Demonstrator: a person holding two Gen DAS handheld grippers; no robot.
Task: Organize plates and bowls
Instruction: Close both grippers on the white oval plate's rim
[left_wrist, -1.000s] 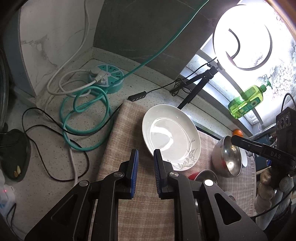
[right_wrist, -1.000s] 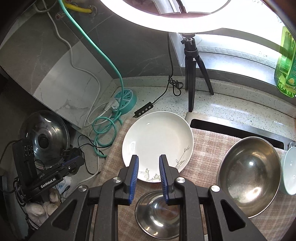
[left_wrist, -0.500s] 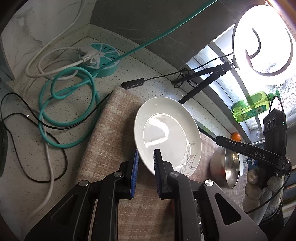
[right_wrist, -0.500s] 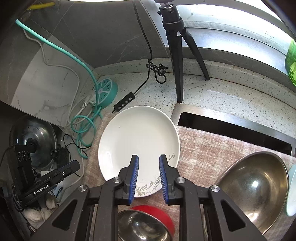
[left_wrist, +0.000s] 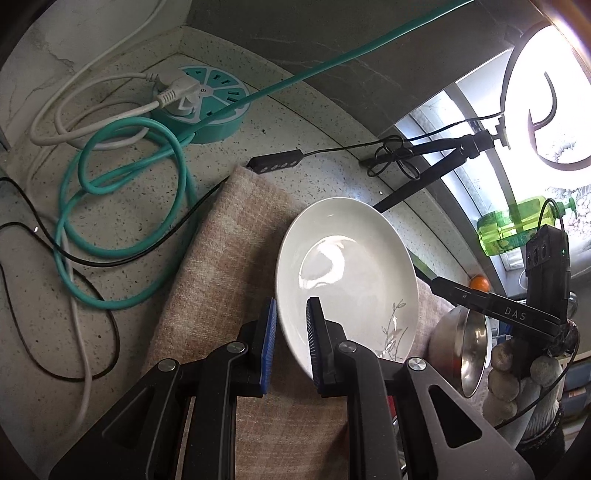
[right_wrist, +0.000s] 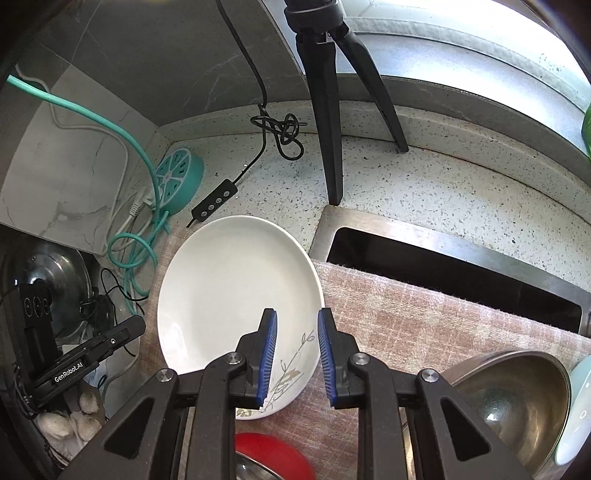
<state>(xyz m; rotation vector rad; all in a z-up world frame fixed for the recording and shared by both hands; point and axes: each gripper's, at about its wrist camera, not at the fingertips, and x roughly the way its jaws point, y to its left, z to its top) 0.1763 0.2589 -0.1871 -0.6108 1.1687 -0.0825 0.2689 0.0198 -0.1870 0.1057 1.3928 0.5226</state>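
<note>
Closing in on the white plate (left_wrist: 343, 273), both tools straddle its near rim with nothing pinched yet: the left tool (left_wrist: 291, 345) has its jaws narrowly parted, rim edge passing between the blue pads with no visible pressing, and the right tool (right_wrist: 295, 354) is likewise slightly apart, one pad over the leaf-print edge and the other over the checked cloth (right_wrist: 424, 321), holding nothing. Plate sits flat on that cloth on the speckled tabletop (right_wrist: 443, 192), between the teal power hub (left_wrist: 210, 107) side and the large steel bowl (right_wrist: 517, 398). To do this step well, judgement: the plate is shallow and glazed, so it will likely slip; one pad should go under the rim lip and the other on top before closing, the gap may need widening first, and the grip should stay low at the rim. Two tools on one side of the rim risk colliding, so one should take the plate or they should space apart. Left view alone shows the green soap bottle (left_wrist: 517, 225), ring light (left_wrist: 546, 92), an orange object (left_wrist: 479, 283) and the gloved hand (left_wrist: 517, 373) on the right tool. Right view alone shows the sink opening (right_wrist: 443, 273), a red-rimmed small bowl (right_wrist: 269, 458), a pale dish edge (right_wrist: 576, 406) beside the steel bowl, and a pot lid (right_wrist: 48, 280) far left.
</note>
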